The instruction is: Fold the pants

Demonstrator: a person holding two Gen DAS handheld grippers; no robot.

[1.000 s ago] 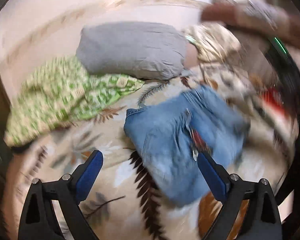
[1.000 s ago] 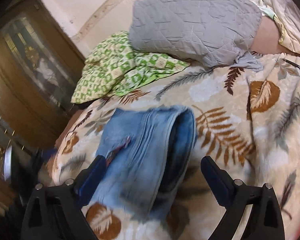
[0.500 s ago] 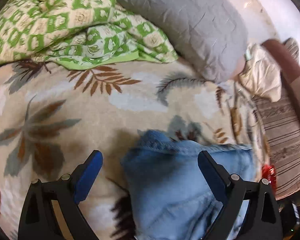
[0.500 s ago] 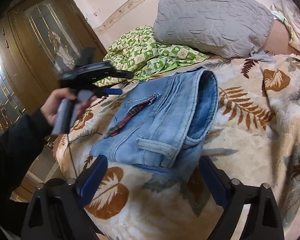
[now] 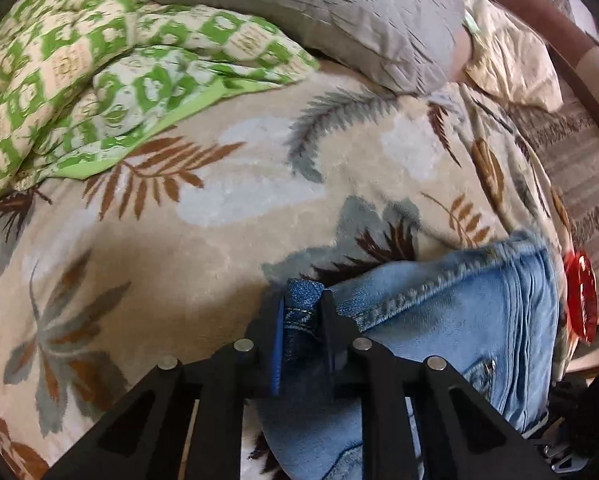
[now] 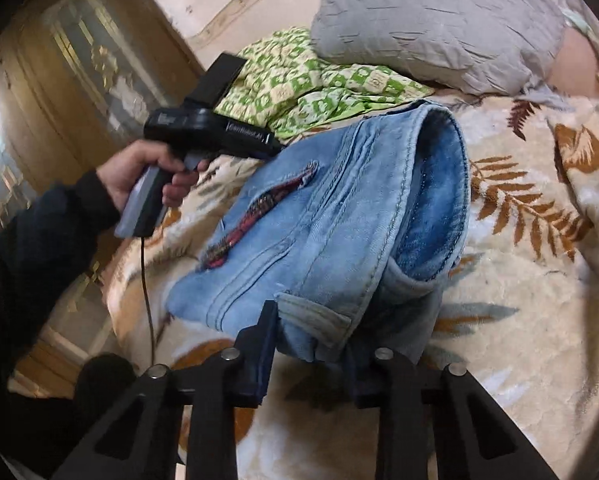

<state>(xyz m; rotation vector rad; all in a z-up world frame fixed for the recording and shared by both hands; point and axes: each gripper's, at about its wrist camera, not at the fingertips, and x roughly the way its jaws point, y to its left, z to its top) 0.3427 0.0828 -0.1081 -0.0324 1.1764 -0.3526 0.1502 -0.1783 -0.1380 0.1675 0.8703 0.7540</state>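
Note:
Light blue jeans, folded into a thick bundle with a red ripped patch, lie on a leaf-patterned blanket. My left gripper is shut on a corner of the jeans at its far edge. In the right wrist view the left gripper's body shows held in a hand at the jeans' far left corner. My right gripper is shut on the near waistband edge with its belt loop.
A grey pillow and a green checked quilt lie at the head of the bed. A cream pillow and a striped cushion are at the right. A wooden glass-door cabinet stands left of the bed.
Both grippers were open above the jeans. Both have come down and shut on the denim, the left at a far corner, the right at the near waistband edge.

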